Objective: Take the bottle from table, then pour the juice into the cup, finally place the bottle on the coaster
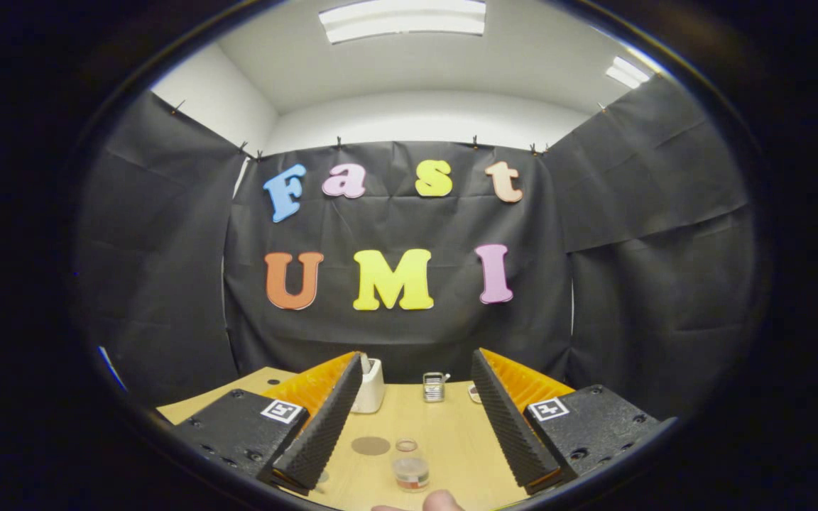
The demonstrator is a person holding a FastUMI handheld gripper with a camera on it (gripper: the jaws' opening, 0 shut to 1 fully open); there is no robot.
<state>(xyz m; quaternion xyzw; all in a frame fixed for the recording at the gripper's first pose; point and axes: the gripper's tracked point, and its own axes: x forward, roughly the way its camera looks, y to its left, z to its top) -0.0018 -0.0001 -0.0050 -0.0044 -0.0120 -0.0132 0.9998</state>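
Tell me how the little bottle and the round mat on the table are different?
The bottle stands up tall; the round mat lies flat. The bottle is see-through with something reddish at the bottom; the mat is plain brown. The bottle sits nearer the open gripper; the mat is just beyond it. Both rest on the wooden table, between the fingers.

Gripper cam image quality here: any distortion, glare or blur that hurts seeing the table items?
Gripper view: strong fisheye bending of walls and table; ceiling lights blown out; table evenly lit, soft shadows; cup and coaster small and slightly soft between the open gripper fingers.
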